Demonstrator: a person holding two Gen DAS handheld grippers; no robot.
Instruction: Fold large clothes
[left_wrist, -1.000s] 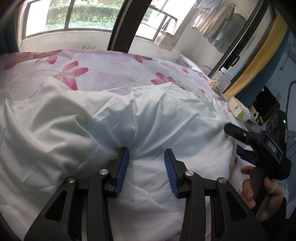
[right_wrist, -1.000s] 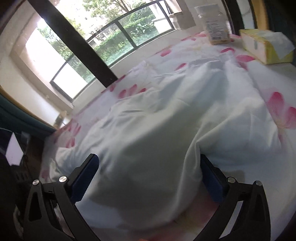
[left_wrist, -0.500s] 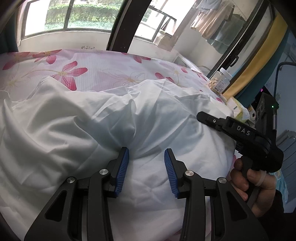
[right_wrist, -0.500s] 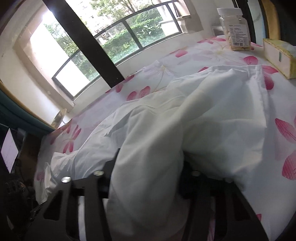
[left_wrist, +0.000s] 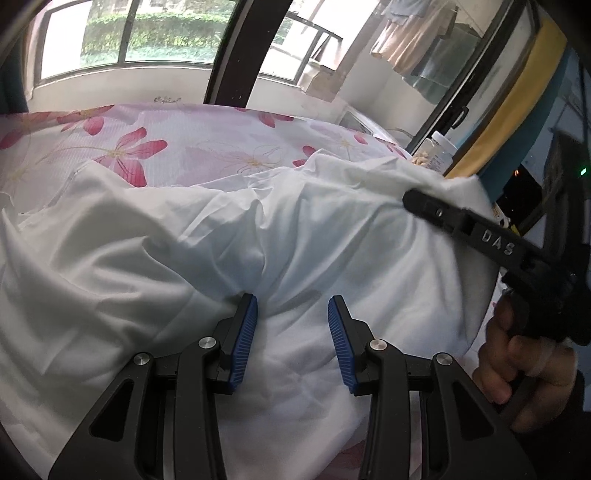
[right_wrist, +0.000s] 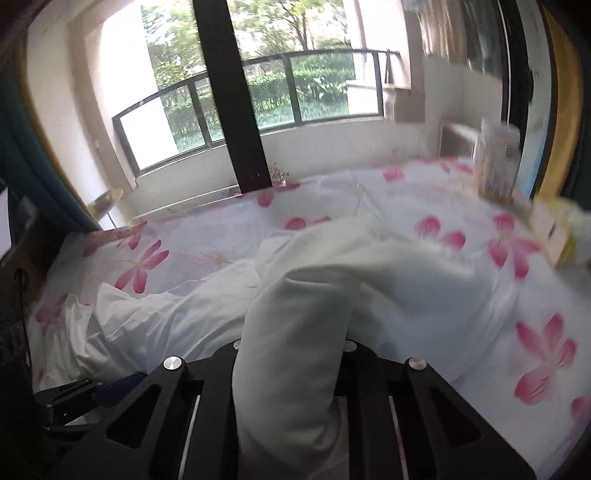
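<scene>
A large white garment (left_wrist: 184, 240) lies crumpled across the flowered bed sheet (left_wrist: 207, 147). My left gripper (left_wrist: 291, 332) rests low on it, open about halfway, with cloth lying under the gap and its left blue pad (left_wrist: 242, 339) against a fold. In the left wrist view my right gripper (left_wrist: 413, 203), held by a hand (left_wrist: 517, 369), has its jaws closing on the garment's right edge and holds it lifted. In the right wrist view a bunched fold of the white garment (right_wrist: 295, 332) rises from between the jaws of the right gripper (right_wrist: 291, 349) and hides its pads.
A clear jar (right_wrist: 496, 158) and a yellow tissue box (right_wrist: 554, 229) stand on the bed's right side. A window with a dark post (right_wrist: 229, 92) lies beyond the bed. My left gripper (right_wrist: 96, 391) shows at the lower left of the right wrist view.
The right gripper went from wide open around the garment's edge to clamped on it, then rose and rolled, pulling the cloth up. The left gripper stayed put.
</scene>
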